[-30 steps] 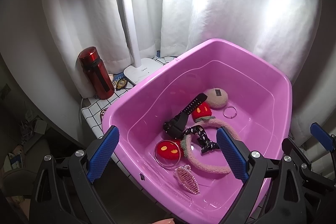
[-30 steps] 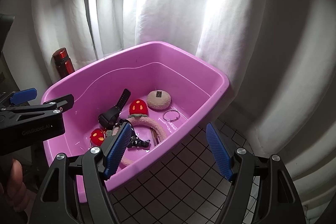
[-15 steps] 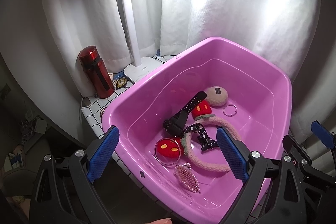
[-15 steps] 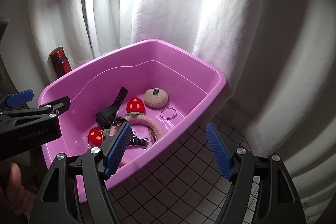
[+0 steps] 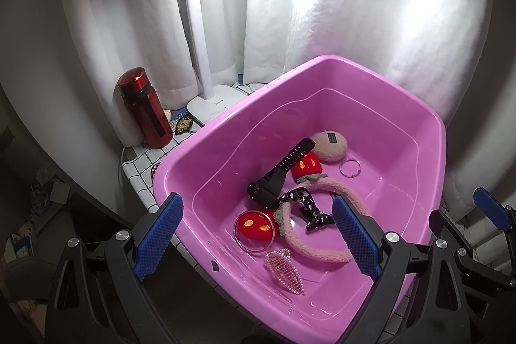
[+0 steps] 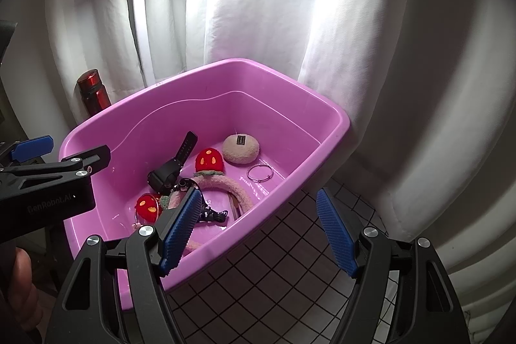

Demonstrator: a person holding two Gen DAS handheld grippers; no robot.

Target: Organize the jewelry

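A pink plastic tub (image 5: pixel 416 112) (image 6: pixel 335 118) holds the jewelry: a black watch (image 5: pixel 280 173) (image 6: pixel 171 170), a fuzzy pink headband (image 5: pixel 322 250) (image 6: pixel 232 186) with red strawberry ends (image 5: pixel 306 166), a beige pouf (image 5: pixel 330 147) (image 6: pixel 241 149), a silver ring bangle (image 5: pixel 350 167) (image 6: pixel 260 173), a black polka-dot bow (image 5: pixel 309 205) and a pink pearl claw clip (image 5: pixel 285 270). My left gripper (image 5: pixel 254 234) is open and empty above the tub's near rim. My right gripper (image 6: pixel 261 231) is open and empty over the tub's right edge.
A red bottle (image 5: pixel 145 108) (image 6: pixel 93 92) and a white desk lamp (image 5: pixel 213 105) stand behind the tub on a checked cloth (image 5: pixel 138 163). White curtains hang behind. Dark checked surface (image 6: pixel 274 279) lies right of the tub.
Both grippers have drifted slightly; the tub sits a little farther and lower-left in the right wrist view. Nothing was grasped.
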